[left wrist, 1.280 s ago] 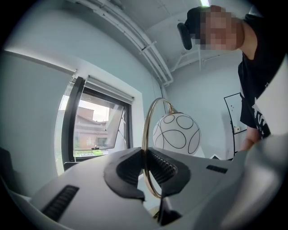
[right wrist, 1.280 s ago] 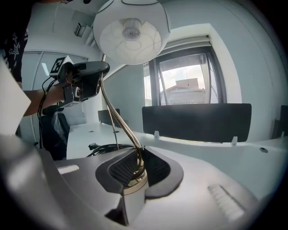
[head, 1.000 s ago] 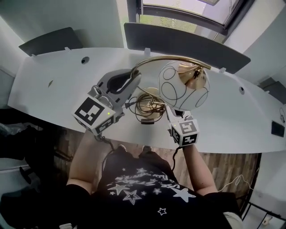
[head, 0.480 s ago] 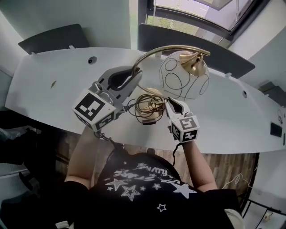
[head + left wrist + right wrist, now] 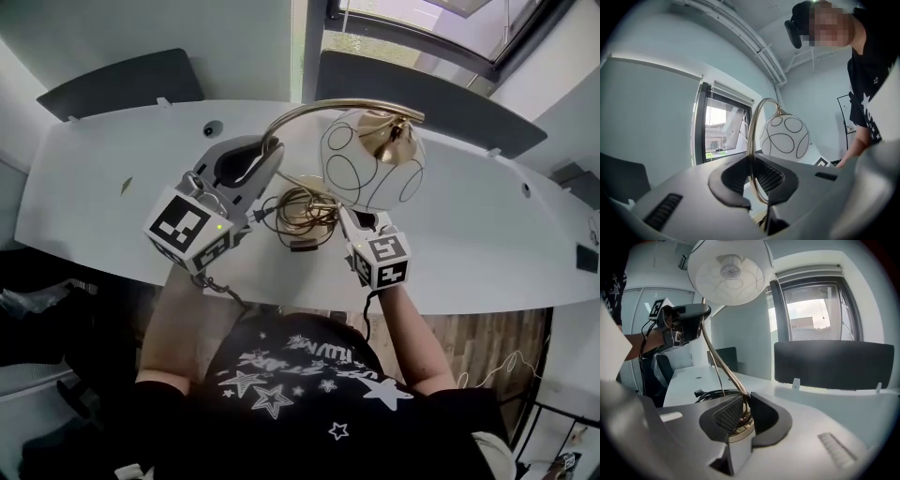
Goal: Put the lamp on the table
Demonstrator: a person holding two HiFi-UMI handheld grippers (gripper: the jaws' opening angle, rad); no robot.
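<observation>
lamp [image 5: 370,169] held in both grippers over the near part of the white bench [image 5: 103,202]. left gripper [image 5: 269,153]: fingers [image 5: 733,180] pinched narrow on the curved brass arm [image 5: 751,136], partway up the curve. right gripper [image 5: 347,219]: fingers [image 5: 725,416] narrow too, clamped on the same arm right where it meets the round brass base [image 5: 739,431]. white globe shade [image 5: 784,137] with thin black loop lines hangs from the arm's tip, above the right gripper, opening down. cord [image 5: 292,211] coiled on the base, between the two grippers. can't tell if the base touches the bench. dark panels [image 5: 122,82] stand along the bench's far edge, window [image 5: 811,305] beyond them. person's arms come in from the bottom of the head view, black shirt [image 5: 300,389] with white stars.
</observation>
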